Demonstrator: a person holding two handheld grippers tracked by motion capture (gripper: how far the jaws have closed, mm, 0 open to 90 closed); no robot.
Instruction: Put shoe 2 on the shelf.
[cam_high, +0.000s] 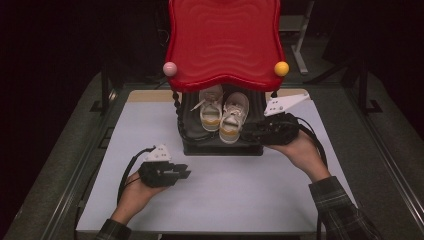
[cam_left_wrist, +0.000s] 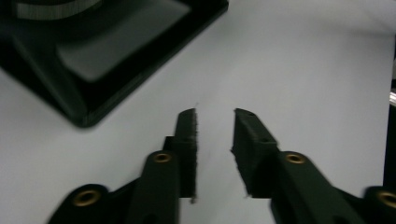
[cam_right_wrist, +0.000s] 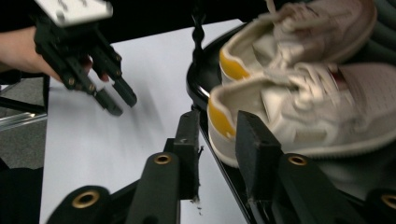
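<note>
Two white shoes with yellow heels stand side by side on a black tray (cam_high: 220, 148) under a red wavy top: the left shoe (cam_high: 211, 112) and the right shoe (cam_high: 233, 120). My right gripper (cam_high: 246, 133) is at the tray's front right, beside the right shoe's heel. In the right gripper view it (cam_right_wrist: 217, 119) is open, with the tray rim (cam_right_wrist: 196, 79) running between the jaws and the nearer shoe's heel (cam_right_wrist: 222, 119) just beyond them. The other shoe (cam_right_wrist: 299, 28) lies behind. My left gripper (cam_high: 186, 174) hovers open over the white table, empty (cam_left_wrist: 215, 116).
The red top (cam_high: 225, 40) overhangs the tray, with a pink ball (cam_high: 170, 68) and a yellow ball (cam_high: 281, 68) at its corners. A black twisted post (cam_high: 176, 107) rises at the tray's left. The tray's corner (cam_left_wrist: 93, 93) lies ahead of the left gripper. White tabletop (cam_high: 225, 195) spreads in front.
</note>
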